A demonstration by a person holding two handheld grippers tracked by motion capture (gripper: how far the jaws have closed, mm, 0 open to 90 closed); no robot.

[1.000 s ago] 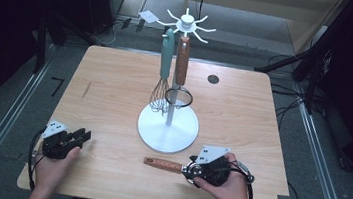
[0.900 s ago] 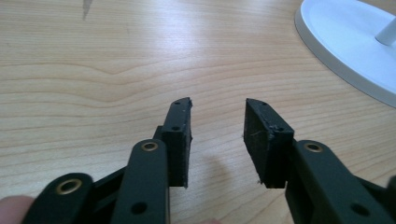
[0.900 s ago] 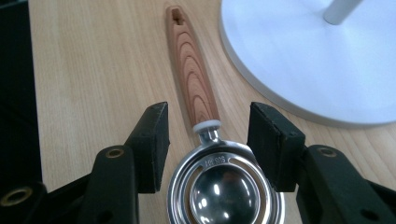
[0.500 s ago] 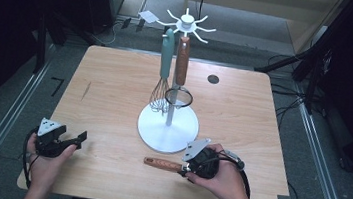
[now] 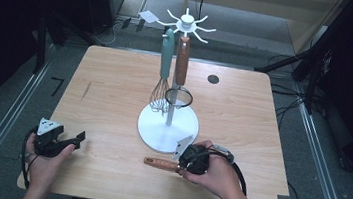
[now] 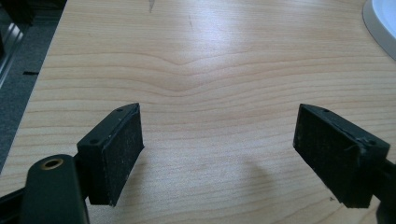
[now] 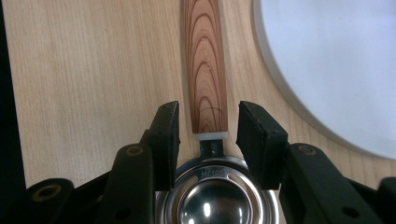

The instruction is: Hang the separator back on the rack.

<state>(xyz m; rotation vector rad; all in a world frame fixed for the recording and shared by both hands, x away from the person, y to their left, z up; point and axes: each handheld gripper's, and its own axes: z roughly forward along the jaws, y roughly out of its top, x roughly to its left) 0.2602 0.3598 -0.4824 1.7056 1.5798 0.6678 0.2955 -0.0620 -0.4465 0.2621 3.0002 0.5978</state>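
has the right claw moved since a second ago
Yes. In the high view the right claw has slid left along the table's near edge, away from the table's right corner, over the wooden-handled spoon. Its jaws have been closing around the handle, not yet pressing.

A utensil stand [image 5: 167, 128] is sitting mid-table [image 5: 110, 87], a whisk [image 5: 162, 85] and strainer [image 5: 179, 96] hanging from it. A wooden-handled utensil [image 5: 159, 163] is lying just before its base, between the right gripper [image 7: 208, 133] jaws.

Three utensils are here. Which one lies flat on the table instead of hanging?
The wood-handled spoon, between the right gripper jaws, lies flat near the stand's white base. The teal whisk and the brown-handled strainer hang from the stand.
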